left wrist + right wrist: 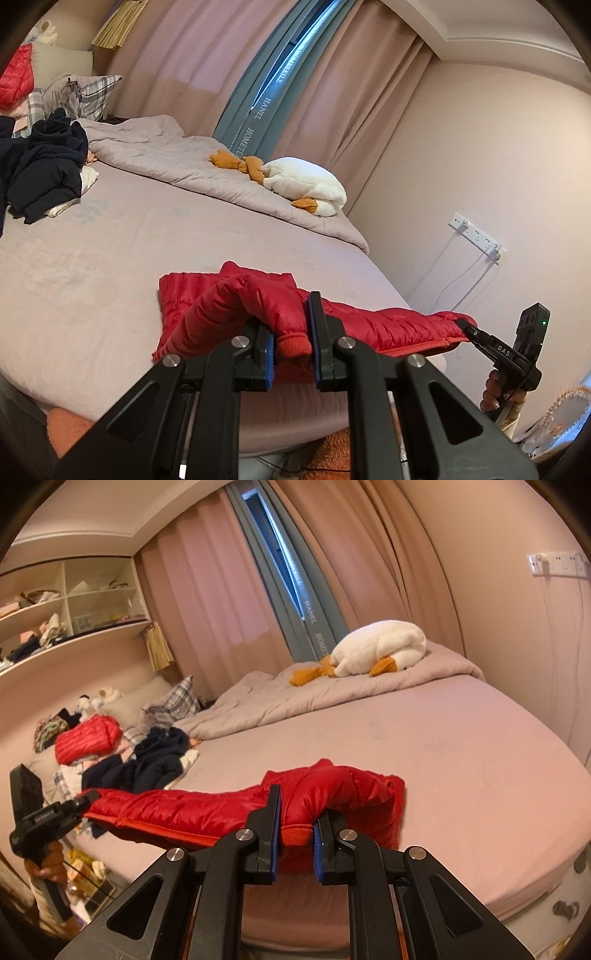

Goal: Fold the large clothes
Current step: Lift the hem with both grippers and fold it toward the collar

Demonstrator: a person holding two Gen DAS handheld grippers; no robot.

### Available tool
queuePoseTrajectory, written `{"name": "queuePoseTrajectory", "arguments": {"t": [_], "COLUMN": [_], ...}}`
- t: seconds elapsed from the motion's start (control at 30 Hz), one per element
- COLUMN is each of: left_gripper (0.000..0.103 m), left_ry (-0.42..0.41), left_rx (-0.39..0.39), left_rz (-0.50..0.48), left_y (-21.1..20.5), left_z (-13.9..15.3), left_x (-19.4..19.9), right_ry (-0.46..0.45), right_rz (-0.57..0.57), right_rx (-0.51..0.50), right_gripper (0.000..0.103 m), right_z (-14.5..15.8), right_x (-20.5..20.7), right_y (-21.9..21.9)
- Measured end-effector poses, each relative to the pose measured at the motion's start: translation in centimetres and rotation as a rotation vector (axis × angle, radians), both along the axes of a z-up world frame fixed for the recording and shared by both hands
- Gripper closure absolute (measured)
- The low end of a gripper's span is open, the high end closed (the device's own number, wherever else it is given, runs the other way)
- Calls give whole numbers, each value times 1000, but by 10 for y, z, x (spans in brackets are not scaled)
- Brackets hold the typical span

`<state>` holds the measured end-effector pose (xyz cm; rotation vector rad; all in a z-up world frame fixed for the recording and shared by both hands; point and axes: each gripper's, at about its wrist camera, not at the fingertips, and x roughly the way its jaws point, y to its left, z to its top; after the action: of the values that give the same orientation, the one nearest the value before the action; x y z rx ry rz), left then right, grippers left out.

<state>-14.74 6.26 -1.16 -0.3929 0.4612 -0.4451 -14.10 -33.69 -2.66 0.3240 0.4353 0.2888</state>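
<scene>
A red puffer jacket (369,321) hangs stretched between both grippers, just above the near edge of the bed; its far part still lies on the sheet. My left gripper (291,347) is shut on an orange-red ribbed cuff (293,341) and the bunched sleeve above it. In the right wrist view, my right gripper (296,843) is likewise shut on a ribbed cuff (295,835) of the jacket (192,808). Each view shows the other gripper at the jacket's far end: the right gripper (466,326), the left gripper (88,798), each in a person's hand.
The bed (110,266) has a pinkish sheet. A grey duvet (166,155) with a white plush goose (306,181) lies along its far side. Dark navy clothes (48,173), another red jacket (88,738) and plaid pillows (173,701) sit by the headboard. Shelves (74,605) line the wall.
</scene>
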Motion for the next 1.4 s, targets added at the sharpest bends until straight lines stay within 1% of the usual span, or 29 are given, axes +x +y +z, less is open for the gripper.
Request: {"name": "queuePoseTrajectory", "arguments": {"t": [0.23,0.67,1.0,1.1,1.23,1.4], "left_gripper": [88,88,88,88,88,87], "left_ry": [34,98,144,166,210,280], "left_rx": [16,36,55,69,98,138], "left_rz": [29,31,37,44,59,75], "left_y": [-3,-5,-12,-16,-23,-30], "left_z": [2,9,4,0,-12,-34], "left_x": [42,99,143,161,190,229], "right_ry": [28,72,123,143,195,283], "right_rz": [-25,-52,-61,-61,-65,-65], "right_rx": [-21,-36,-44,-49,-52,-64], "right_gripper": [88,88,88,88,88,88], "right_z": [4,8,6,5,-3,-23], "right_x": [35,64,94,109,135,172], "right_y": [3,5,6,5,6,6]}}
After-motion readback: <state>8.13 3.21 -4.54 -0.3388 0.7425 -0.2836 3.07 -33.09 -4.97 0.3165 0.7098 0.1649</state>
